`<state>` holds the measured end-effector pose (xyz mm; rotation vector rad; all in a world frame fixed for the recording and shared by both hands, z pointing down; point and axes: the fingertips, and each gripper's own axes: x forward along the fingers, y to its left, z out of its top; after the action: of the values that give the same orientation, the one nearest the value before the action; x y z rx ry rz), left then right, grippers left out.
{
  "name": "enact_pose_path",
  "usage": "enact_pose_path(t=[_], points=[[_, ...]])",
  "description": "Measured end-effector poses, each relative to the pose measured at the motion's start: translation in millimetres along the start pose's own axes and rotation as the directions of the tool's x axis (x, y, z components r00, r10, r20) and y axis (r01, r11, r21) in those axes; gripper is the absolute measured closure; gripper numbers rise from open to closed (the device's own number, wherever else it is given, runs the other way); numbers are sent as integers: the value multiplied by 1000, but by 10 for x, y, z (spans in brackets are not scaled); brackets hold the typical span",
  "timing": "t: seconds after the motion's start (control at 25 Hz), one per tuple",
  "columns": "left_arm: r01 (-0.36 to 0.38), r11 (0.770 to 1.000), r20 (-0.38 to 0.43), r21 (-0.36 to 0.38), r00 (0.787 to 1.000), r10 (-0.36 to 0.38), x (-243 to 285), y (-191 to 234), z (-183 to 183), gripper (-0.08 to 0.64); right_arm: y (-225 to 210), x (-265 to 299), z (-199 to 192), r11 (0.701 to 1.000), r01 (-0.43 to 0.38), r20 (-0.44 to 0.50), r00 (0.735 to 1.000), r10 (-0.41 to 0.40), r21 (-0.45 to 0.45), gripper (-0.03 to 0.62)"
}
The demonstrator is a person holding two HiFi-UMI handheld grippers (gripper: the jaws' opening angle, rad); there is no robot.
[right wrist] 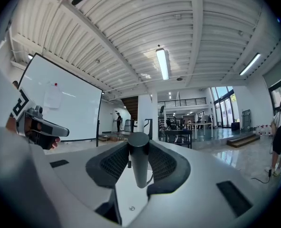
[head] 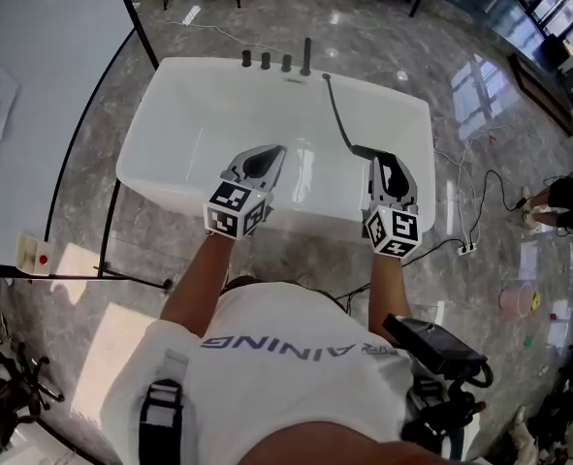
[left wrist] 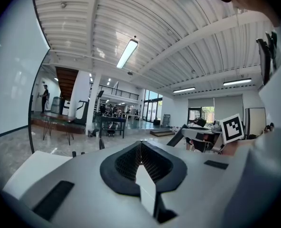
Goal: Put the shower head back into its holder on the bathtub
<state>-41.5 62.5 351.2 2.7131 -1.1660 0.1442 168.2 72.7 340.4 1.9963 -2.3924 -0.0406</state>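
Right gripper (head: 389, 168) clamped on shower head (right wrist: 140, 165) at near side of bathtub (head: 160, 177), left gripper (head: 264, 158) jaws together, empty; hose (head: 336, 114) drag may twist the round handle in the grip en route to far-rim fittings (head: 286, 62)

Bright, even mix of daylight and lamps throughout. Long white ceiling tube lamps (left wrist: 127, 53) burn out to pure white in both gripper views. Tall glazed windows (right wrist: 222, 103) at the hall's far end. Pale glare patches on the glossy grey marble floor (head: 475, 85). Glossy white bathtub (head: 208, 71) nearly blown out, little surface detail. Shadows faint, soft-edged. Strong fisheye bend, black vignette at corners. Black cylindrical shower head handle (right wrist: 139, 163) close to lens, slightly soft.
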Motion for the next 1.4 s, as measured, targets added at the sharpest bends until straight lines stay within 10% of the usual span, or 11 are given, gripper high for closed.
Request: enact_pose_path(t=[1.4], points=[[-102,993,-61,53,993,106,286,-509,-210,546,-708,-195,-281,993,-55,51,997,50,105,460]])
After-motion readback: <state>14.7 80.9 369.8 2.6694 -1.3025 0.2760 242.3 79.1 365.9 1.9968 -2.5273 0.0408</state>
